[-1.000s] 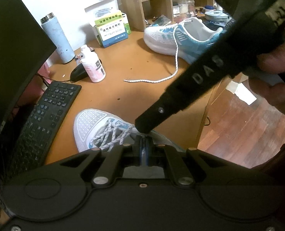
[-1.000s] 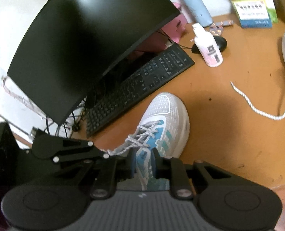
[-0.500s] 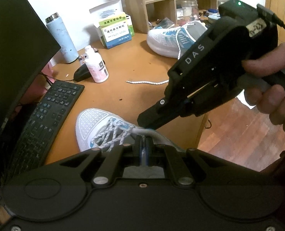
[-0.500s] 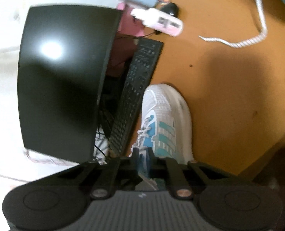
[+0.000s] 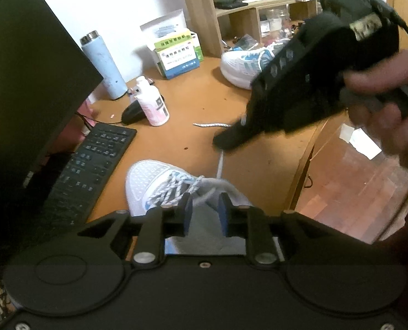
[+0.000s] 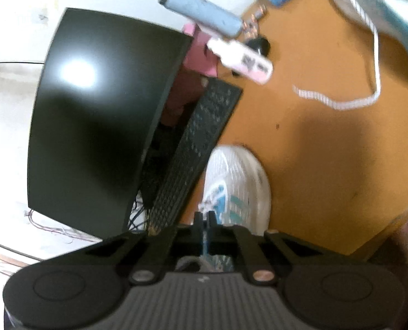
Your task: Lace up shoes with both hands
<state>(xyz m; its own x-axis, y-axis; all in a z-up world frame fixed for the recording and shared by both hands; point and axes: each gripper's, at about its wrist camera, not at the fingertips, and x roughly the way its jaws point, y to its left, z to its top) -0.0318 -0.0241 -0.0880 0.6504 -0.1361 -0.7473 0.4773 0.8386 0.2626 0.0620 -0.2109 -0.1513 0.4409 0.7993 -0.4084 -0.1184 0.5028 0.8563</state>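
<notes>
The left tongs [image 5: 204,209], jaws just opening, straddle the white-and-blue mesh sneaker's [image 5: 160,184] speckled white lace [image 5: 204,184] ungripped; the right tongs [image 6: 204,217] pinch a lace strand closed.

My desk [image 5: 193,137] looks like smooth orange-brown wood with a dull sheen. The near shoe [image 5: 149,181] has a white woven mesh toe, cloth by its open texture, and its lace [image 5: 176,189] is a rough braided cord flecked white and blue. My left gripper [image 5: 204,214] is matt black plastic with small bright metal pins at the joints (the pads look blue and rubbery, though blur makes that uncertain). The monitor [image 6: 99,115] has a glossy dark screen that mirrors a light. The flask [image 5: 105,66] is matt pale blue with a shiny metal cap.
</notes>
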